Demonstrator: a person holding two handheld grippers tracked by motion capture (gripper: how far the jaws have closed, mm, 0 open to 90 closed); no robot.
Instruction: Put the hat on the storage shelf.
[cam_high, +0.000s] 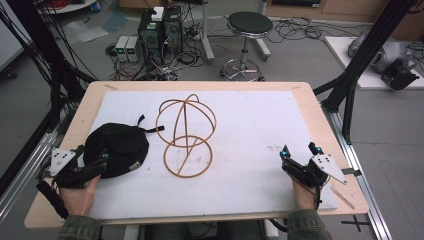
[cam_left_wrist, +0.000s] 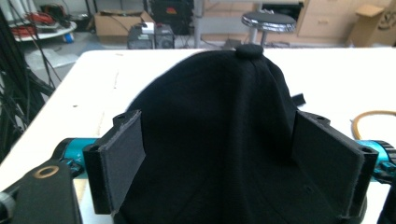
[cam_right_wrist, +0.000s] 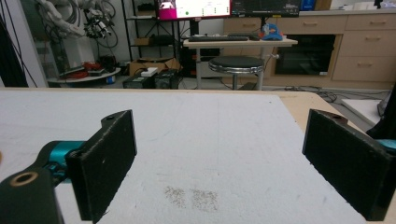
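A black cap (cam_high: 117, 147) lies on the left side of the white mat (cam_high: 250, 125). My left gripper (cam_high: 102, 162) is at its near edge, open, one jaw on each side of the cap (cam_left_wrist: 219, 140), whose top button points away from me. A tan wire stand (cam_high: 184, 122), a sphere frame on a ring base, rests mid-mat to the right of the cap; a bit of its wire (cam_left_wrist: 369, 114) shows past my left gripper (cam_left_wrist: 224, 163). My right gripper (cam_high: 298, 150) rests at the near right of the mat, open (cam_right_wrist: 224, 172), with only bare mat between its jaws.
The mat covers most of a wooden table (cam_high: 320, 130). On the floor behind the table are a round stool (cam_high: 249, 22), computer boxes (cam_high: 160, 30) and loose cables. Black frame posts stand at both sides. A faint stain (cam_right_wrist: 191, 196) marks the mat.
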